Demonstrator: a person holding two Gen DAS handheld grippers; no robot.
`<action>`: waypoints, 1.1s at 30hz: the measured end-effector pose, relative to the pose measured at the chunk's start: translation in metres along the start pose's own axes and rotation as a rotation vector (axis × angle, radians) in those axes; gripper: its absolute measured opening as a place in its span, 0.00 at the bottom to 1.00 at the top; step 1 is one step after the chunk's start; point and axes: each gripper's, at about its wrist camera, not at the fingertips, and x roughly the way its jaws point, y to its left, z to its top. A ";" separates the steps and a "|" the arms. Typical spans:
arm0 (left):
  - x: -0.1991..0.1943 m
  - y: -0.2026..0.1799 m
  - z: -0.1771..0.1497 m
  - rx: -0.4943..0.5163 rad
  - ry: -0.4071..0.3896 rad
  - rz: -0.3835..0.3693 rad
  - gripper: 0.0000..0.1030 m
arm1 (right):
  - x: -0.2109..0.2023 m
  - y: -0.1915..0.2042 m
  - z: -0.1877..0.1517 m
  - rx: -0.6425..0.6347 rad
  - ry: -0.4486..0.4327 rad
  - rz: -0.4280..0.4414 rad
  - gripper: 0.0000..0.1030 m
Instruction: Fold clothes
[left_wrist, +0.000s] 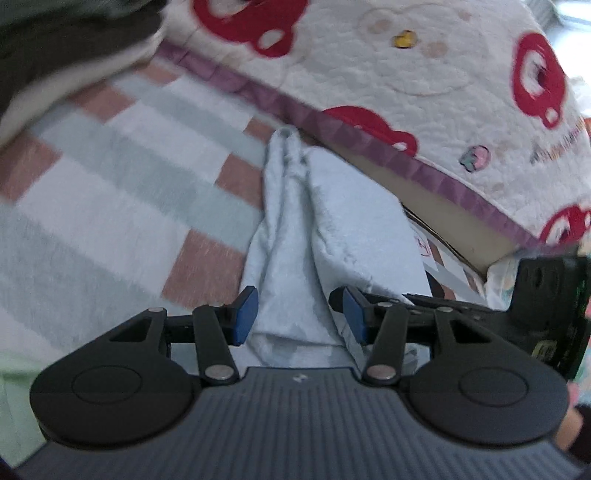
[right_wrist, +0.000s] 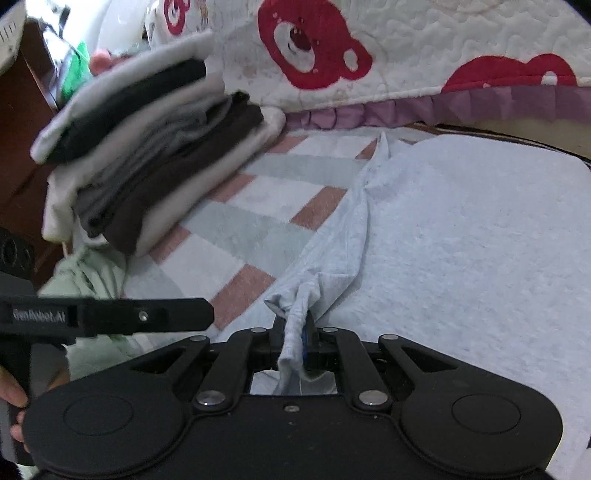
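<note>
Your left gripper (left_wrist: 301, 314) has its blue-padded jaws spread, with a bunched fold of the light blue garment (left_wrist: 295, 258) lying between them; the pads stand apart from the cloth on the right side, and contact on the left cannot be told. From there the fold runs forward as a narrow ridge toward the purple ruffled edge (left_wrist: 332, 129) of the quilt with red bear prints (left_wrist: 406, 74).

Your right gripper (right_wrist: 295, 343) has its jaws pressed together on a gathered edge of the same light blue garment (right_wrist: 461, 240), which hangs through the jaws and spreads flat to the right over the checked blanket (right_wrist: 240, 221) of pink, grey-green and white squares. The left gripper's black body (right_wrist: 110, 317) shows at the left of the right wrist view, with the fingers of your hand (right_wrist: 13, 402) on its handle.

A stack of folded clothes (right_wrist: 147, 147), white, black, grey and brown, sits on the blanket well to the left of the garment. A pale green cloth (right_wrist: 88, 273) lies just below the stack.
</note>
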 end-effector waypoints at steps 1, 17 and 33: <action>0.000 -0.001 0.002 -0.014 -0.006 -0.027 0.48 | -0.001 0.001 0.000 0.001 -0.002 0.004 0.09; 0.016 0.030 0.005 -0.357 0.064 -0.213 0.50 | -0.006 0.020 0.001 -0.056 0.000 0.035 0.11; 0.020 0.021 -0.005 -0.262 0.112 -0.119 0.50 | -0.099 -0.054 -0.031 0.104 0.045 0.054 0.38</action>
